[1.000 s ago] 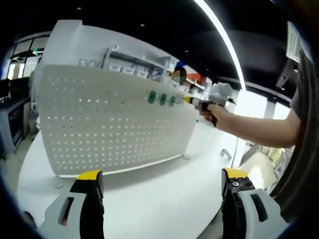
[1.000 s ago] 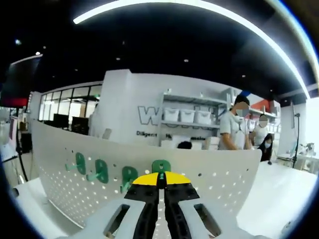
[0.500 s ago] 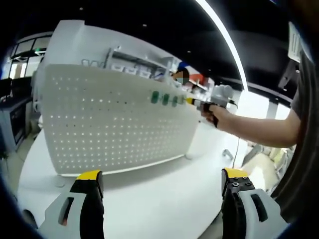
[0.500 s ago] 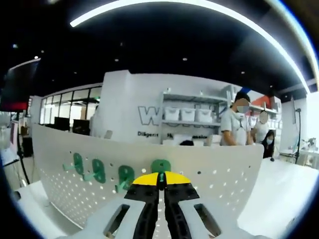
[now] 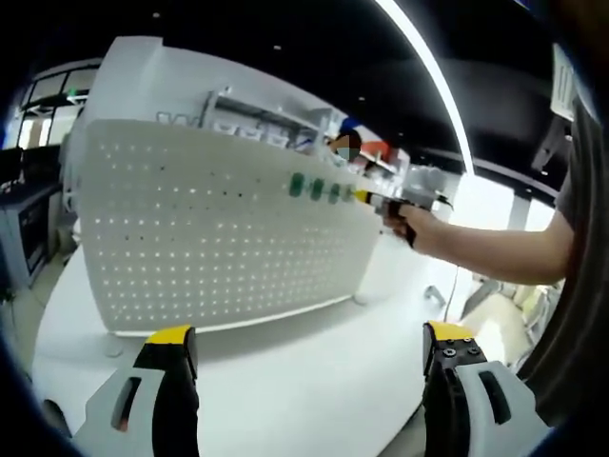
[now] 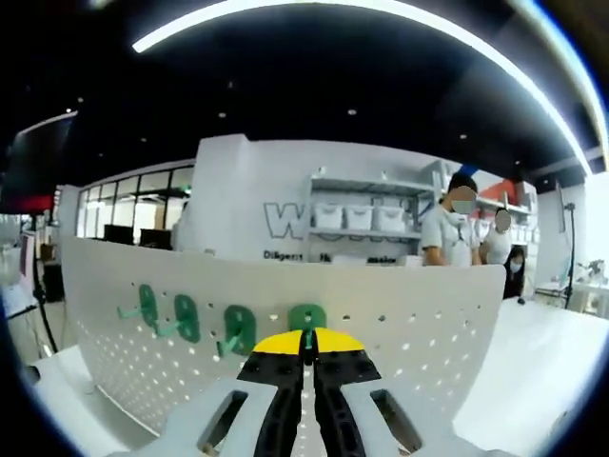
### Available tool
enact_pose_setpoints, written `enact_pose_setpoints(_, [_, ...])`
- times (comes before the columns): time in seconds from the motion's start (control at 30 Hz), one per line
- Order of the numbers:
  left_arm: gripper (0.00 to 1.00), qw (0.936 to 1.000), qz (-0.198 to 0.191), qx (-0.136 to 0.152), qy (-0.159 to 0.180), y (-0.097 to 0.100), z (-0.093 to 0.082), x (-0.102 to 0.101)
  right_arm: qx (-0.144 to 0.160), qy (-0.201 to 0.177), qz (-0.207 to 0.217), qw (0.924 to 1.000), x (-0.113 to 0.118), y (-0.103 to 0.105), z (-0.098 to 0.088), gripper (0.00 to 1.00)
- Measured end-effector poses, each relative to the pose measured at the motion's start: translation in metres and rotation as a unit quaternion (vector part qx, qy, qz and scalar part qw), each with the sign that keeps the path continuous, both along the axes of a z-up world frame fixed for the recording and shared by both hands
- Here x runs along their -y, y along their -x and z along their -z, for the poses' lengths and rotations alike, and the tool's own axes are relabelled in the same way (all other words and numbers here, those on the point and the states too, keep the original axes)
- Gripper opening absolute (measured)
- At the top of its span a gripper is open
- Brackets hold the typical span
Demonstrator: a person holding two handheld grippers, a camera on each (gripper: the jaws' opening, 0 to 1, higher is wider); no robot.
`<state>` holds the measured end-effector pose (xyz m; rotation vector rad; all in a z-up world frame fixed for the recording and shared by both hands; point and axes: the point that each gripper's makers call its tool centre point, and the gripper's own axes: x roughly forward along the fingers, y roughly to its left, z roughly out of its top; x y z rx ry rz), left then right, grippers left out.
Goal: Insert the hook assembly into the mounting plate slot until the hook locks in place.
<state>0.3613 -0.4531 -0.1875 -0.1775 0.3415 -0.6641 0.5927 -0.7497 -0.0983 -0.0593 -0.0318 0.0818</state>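
Note:
A white perforated mounting plate (image 5: 209, 228) stands upright on the table. Three green hooks (image 5: 316, 188) sit in a row near its upper right corner. My left gripper (image 5: 309, 341) hangs open low over the table, well short of the plate, with nothing between its yellow-tipped jaws. My right gripper (image 5: 369, 196), held in a person's hand (image 5: 411, 217), reaches the plate beside that row. In the right gripper view my right gripper (image 6: 305, 343) is shut on a fourth green hook (image 6: 306, 318), held against the plate (image 6: 438, 324) just right of the three mounted hooks (image 6: 186, 318).
The plate stands on a white round table (image 5: 285, 371), whose edge curves off at the lower right. The person's forearm (image 5: 495, 249) crosses the right side of the left gripper view. Behind the plate are shelves with white bins (image 6: 357, 217) and two standing people (image 6: 457, 238).
The right gripper view has shifted slightly, so the plate's top edge looks flatter and the hooks sit a little higher. The held hook stays at the plate. My left gripper has not moved.

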Motion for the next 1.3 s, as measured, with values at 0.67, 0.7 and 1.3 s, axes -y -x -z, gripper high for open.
enact_pose_setpoints(0.67, [1.00, 1.0000, 0.000, -0.002, 0.003, 0.0004, 0.0004, 0.0007, -0.008, 0.008, 0.006, 0.9999, -0.0005, -0.0018, 0.0038, 0.00])
enact_pose_setpoints(0.7, [1.00, 1.0000, -0.001, -0.002, 0.003, 0.0004, 0.0003, 0.0004, -0.009, 0.011, 0.006, 0.9999, -0.0006, -0.0017, 0.0038, 0.00])
enact_pose_setpoints(1.3, [1.00, 0.9999, -0.008, 0.002, 0.006, -0.0008, -0.0043, -0.0063, -0.029, 0.032, 0.006, 0.9990, -0.0018, -0.0022, 0.0028, 0.02])
